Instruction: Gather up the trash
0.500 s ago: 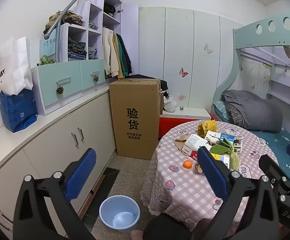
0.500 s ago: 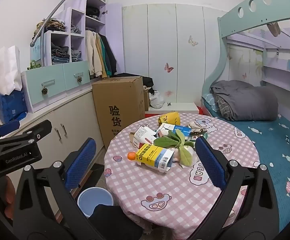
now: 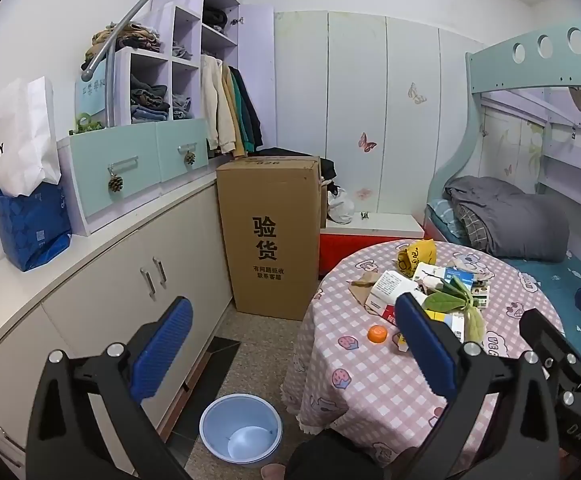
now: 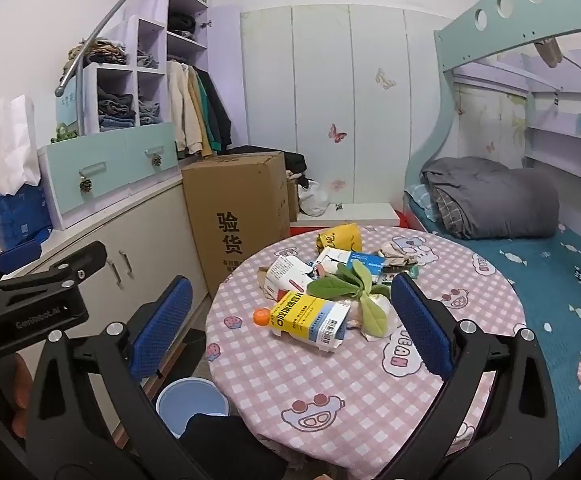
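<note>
A pile of trash lies on a round table with a pink checked cloth [image 4: 330, 364]: a yellow medicine box [image 4: 310, 320], an orange bottle cap [image 4: 261, 316], green leaves [image 4: 350, 284], a white carton [image 4: 286, 274] and a crumpled yellow wrapper [image 4: 340, 238]. A blue bin [image 3: 240, 430] stands on the floor left of the table. My left gripper [image 3: 290, 344] is open, held above the floor and the table's left edge, nothing between its fingers. My right gripper [image 4: 290, 320] is open too, held short of the pile and apart from it.
A tall cardboard box [image 3: 270, 232] stands behind the table by white cabinets [image 3: 102, 292]. A bunk bed with a grey quilt [image 4: 490, 200] fills the right side. Bags [image 3: 22, 184] sit on the cabinet top. My left gripper's body [image 4: 30, 300] shows at the right wrist view's left edge.
</note>
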